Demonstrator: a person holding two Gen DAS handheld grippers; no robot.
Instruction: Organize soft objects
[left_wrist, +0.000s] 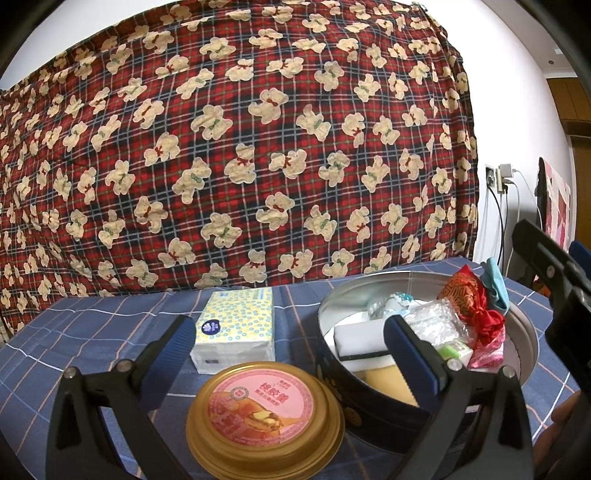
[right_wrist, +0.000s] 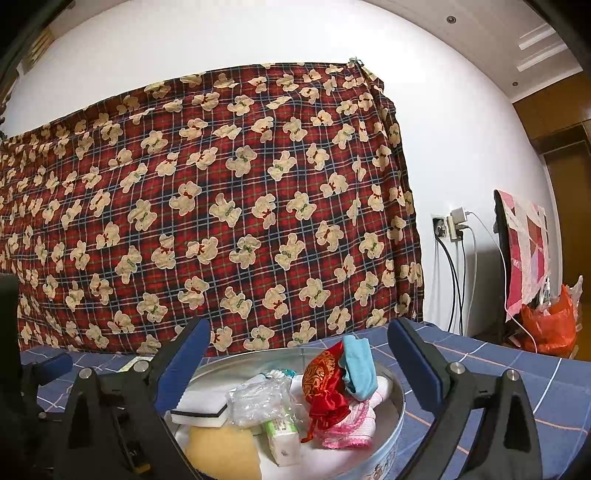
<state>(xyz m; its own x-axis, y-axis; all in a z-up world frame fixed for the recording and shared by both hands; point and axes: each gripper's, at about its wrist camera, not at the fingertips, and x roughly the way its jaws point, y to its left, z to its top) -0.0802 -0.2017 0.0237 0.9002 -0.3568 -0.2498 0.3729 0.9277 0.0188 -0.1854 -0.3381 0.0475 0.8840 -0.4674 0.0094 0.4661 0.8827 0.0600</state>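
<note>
A round metal tin holds soft things: a white sponge, a yellow sponge, a clear plastic bag, a red and gold pouch, a blue cloth and a pink cloth. A tissue pack lies on the table left of the tin. My left gripper is open and empty, above a gold round can. My right gripper is open and empty above the tin.
The table has a blue checked cloth. A red plaid bear-print sheet hangs behind it. At the right are a wall socket with cables, a chair with a pink cover and an orange bag.
</note>
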